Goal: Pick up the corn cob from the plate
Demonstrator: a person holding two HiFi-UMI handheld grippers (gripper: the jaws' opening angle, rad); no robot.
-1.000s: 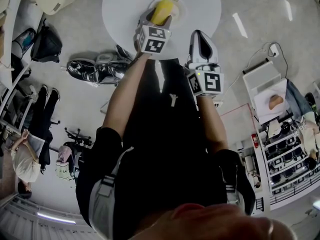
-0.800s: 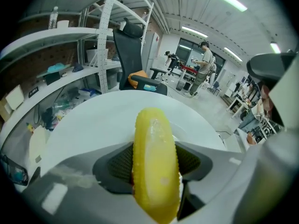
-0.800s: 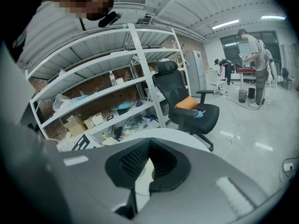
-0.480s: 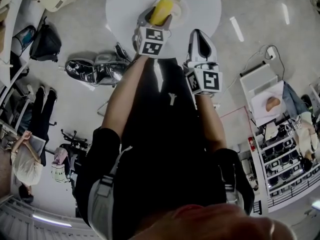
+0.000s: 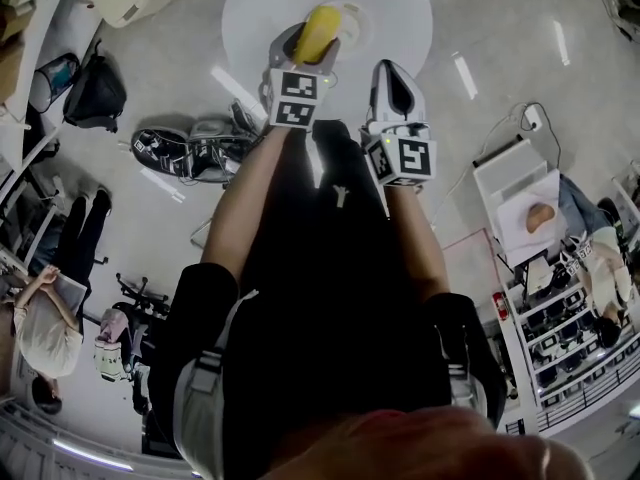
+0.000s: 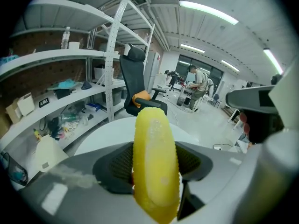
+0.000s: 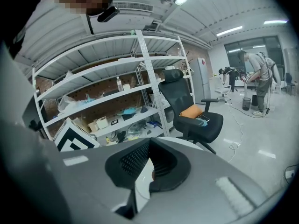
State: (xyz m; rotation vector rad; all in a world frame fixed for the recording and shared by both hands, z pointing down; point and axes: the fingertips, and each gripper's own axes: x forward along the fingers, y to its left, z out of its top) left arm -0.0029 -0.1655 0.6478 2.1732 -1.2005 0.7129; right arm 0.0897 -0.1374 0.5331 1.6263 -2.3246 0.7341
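The yellow corn cob [image 5: 318, 28] hangs above the round white table [image 5: 405, 13], clear of the white plate [image 5: 357, 15] behind it. My left gripper [image 5: 312, 40] is shut on the corn cob. In the left gripper view the corn cob [image 6: 156, 143] stands upright between the two dark pads and sticks out past the left gripper [image 6: 154, 169]. My right gripper [image 5: 390, 76] hovers to the right, at the table's near edge. In the right gripper view the right gripper [image 7: 150, 164] is shut, with nothing between its pads.
A black office chair [image 6: 140, 85] and metal shelves [image 6: 70, 87] stand beyond the table. On the floor to the left lie a grey bag [image 5: 190, 143] and a black bag [image 5: 95, 88]. People stand far off near the windows [image 6: 198, 80].
My left gripper has lifted the corn cob up and away from the plate. The right gripper has risen a little too.
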